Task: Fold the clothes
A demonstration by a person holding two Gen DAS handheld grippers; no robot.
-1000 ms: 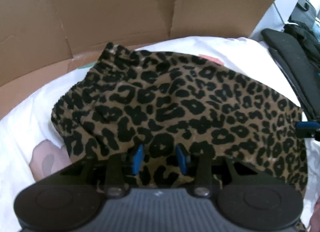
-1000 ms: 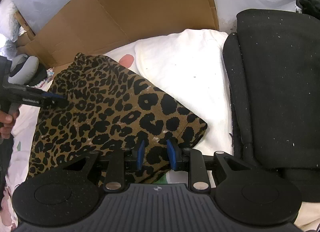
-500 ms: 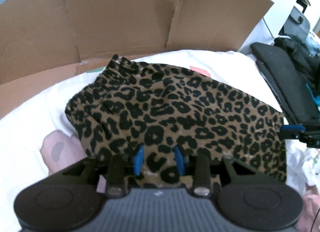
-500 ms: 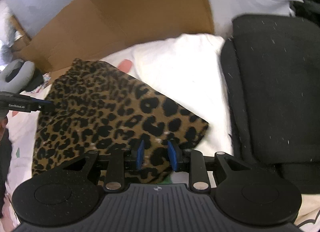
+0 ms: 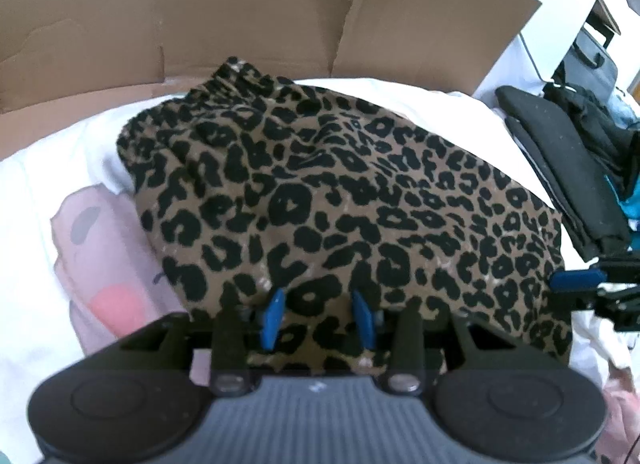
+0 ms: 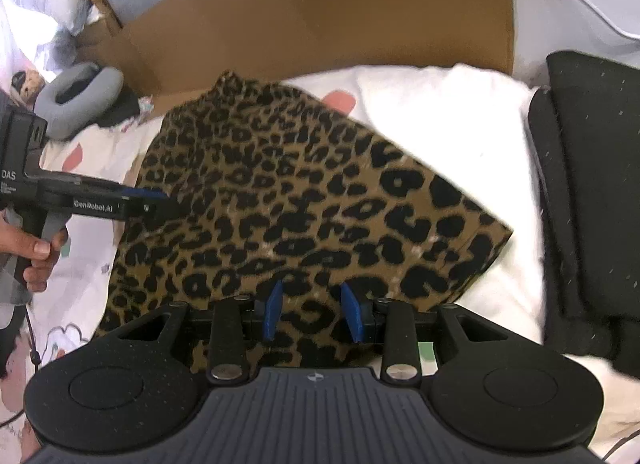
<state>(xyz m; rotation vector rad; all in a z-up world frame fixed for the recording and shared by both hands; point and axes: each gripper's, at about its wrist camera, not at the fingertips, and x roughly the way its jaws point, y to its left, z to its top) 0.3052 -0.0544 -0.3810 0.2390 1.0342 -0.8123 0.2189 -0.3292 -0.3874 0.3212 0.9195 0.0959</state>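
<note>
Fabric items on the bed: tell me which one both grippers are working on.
The brown leopard-print garment, alone under the left gripper and the right gripper. The folded black fabric lies apart at the right, plain and untouched.

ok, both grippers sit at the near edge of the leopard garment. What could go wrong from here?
1. Both the left gripper and the right gripper are open over the leopard garment; closing may catch only the top layer, so the fold may come apart.
2. The black clothes lie close on the right; a wide swing might drag them.
</note>
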